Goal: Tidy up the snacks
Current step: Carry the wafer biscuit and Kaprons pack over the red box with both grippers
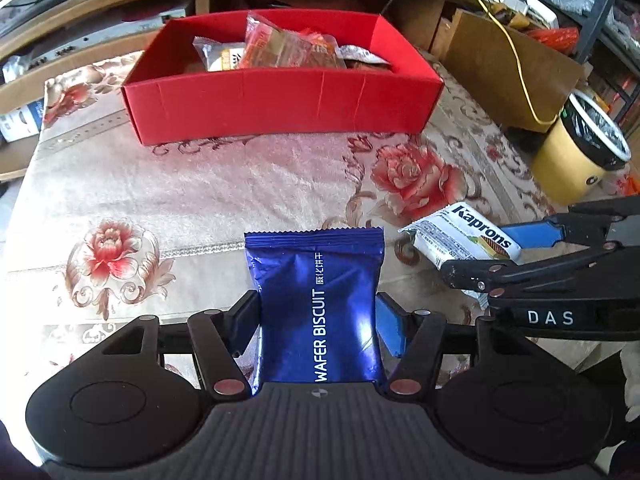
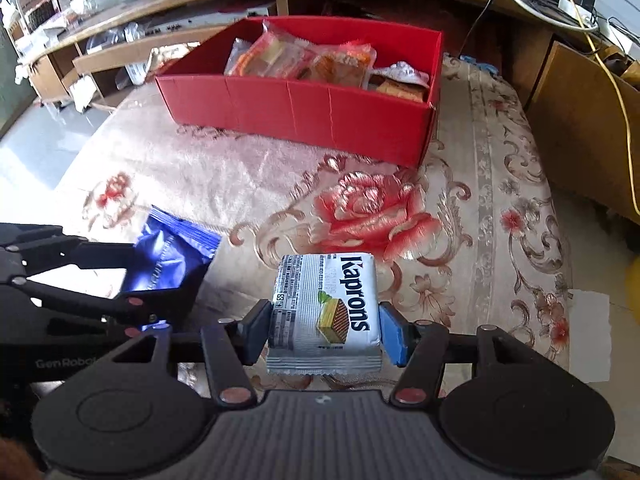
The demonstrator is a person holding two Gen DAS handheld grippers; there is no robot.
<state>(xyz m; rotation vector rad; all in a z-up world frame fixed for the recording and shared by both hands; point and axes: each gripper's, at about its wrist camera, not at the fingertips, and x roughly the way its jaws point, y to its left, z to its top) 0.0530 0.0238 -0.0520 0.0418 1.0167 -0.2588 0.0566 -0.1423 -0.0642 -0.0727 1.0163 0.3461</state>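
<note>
Two packets are in hand at once. My left gripper (image 1: pixel 318 316) pinches the blue wafer bag (image 1: pixel 316 300) across its lower half, one pad on each side edge. I judge it light and puffed with air; the foil looks slick and crumples easily, and the biscuits inside would crack under a hard squeeze. My right gripper (image 2: pixel 324 322) is pressed on the Kaprons pack (image 2: pixel 326 304), flat sides between the pads. That one seems a firm little block, so the sides give the surest hold. Both hang over the flowered cloth (image 1: pixel 200 184), side by side. Farther off sits the red box (image 1: pixel 280 100), its top open, several snack packets (image 1: pixel 288 46) already lying inside.
</note>
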